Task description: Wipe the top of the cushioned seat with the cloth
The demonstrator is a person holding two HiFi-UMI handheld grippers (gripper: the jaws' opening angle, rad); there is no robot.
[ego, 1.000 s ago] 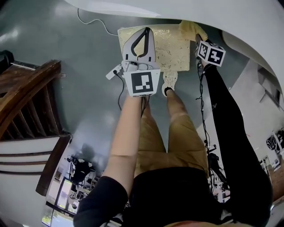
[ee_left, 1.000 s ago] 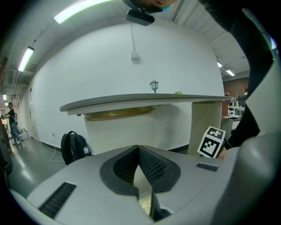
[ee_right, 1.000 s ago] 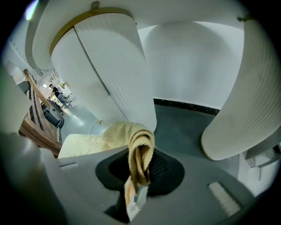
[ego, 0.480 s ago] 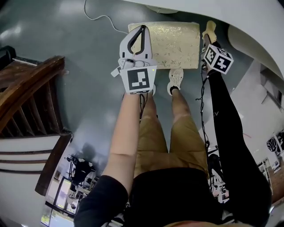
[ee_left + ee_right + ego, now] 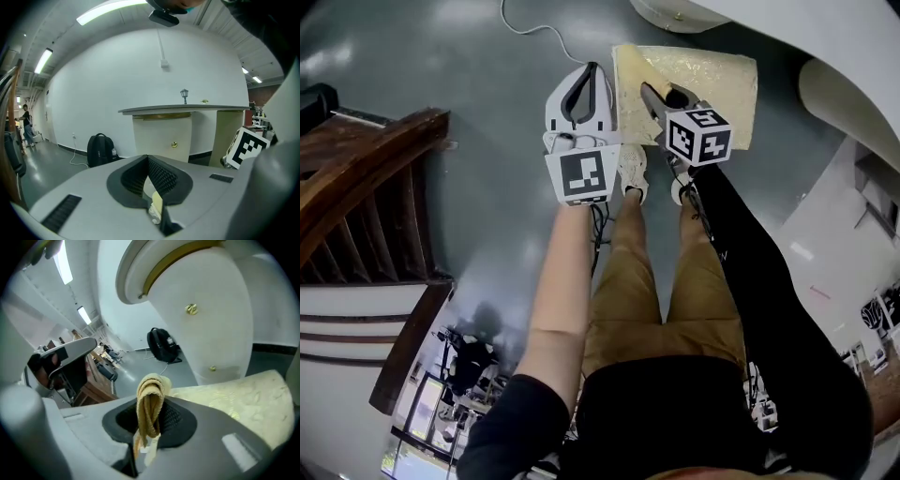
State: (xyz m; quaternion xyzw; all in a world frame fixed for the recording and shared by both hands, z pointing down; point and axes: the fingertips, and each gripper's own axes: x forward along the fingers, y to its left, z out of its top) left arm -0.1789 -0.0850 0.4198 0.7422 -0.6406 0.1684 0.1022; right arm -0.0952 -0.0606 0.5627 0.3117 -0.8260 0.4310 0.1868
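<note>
The cushioned seat (image 5: pixel 712 80) has a pale gold patterned top and stands on the grey floor just past my feet. My right gripper (image 5: pixel 652 94) hangs over the seat's near left part, shut on a folded tan cloth (image 5: pixel 149 413) that bulges up out of its jaws. Behind the cloth in the right gripper view lies the seat top (image 5: pixel 243 394). In the head view the cloth is hard to pick out under the gripper. My left gripper (image 5: pixel 592 67) is left of the seat over bare floor, its jaws shut with nothing in them (image 5: pixel 147 158).
A white rounded cabinet (image 5: pixel 220 310) rises right behind the seat. A black backpack (image 5: pixel 99 150) leans on the wall, and a white cable (image 5: pixel 534 28) trails over the floor. Dark wooden stair railing (image 5: pixel 366 197) runs along the left. The person's shoes (image 5: pixel 633 169) are near the seat.
The right gripper, with the cloth, has swept from the seat's right edge leftward to its near left part. The left gripper stays shut left of the seat.
</note>
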